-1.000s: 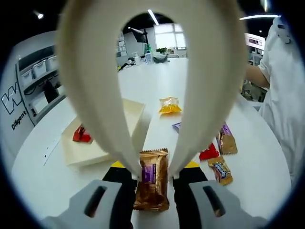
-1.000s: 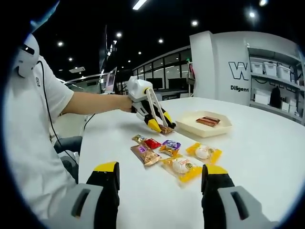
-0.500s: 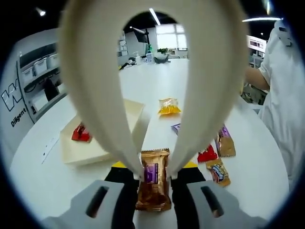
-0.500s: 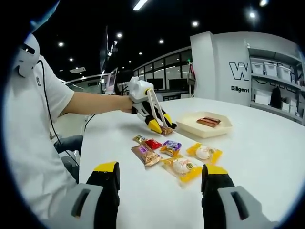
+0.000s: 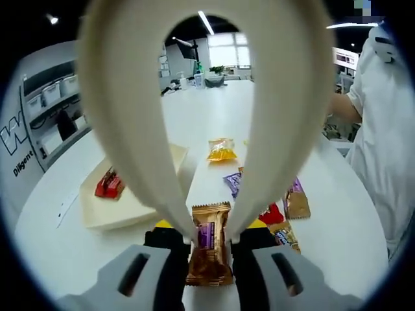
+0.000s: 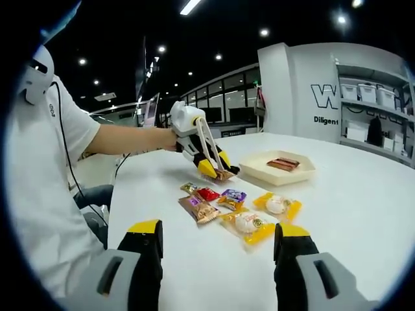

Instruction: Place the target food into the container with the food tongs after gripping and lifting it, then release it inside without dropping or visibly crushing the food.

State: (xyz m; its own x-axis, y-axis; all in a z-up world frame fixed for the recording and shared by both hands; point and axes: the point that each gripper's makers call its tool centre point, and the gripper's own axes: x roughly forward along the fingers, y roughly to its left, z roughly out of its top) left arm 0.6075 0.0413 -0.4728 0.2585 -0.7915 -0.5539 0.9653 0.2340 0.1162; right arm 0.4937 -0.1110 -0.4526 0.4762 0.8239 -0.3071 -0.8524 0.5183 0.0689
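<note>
One snack is pinched in the tongs clamped by the left gripper, now lifted slightly off the worktop beside the tray; transfer underway. Right gripper fingers idle, wide apart.

A brown packet with a purple label is seen between cream tongs. The tray is cream and a red packet lies in it. Yellow packets, a purple one and a white table are shown.
</note>
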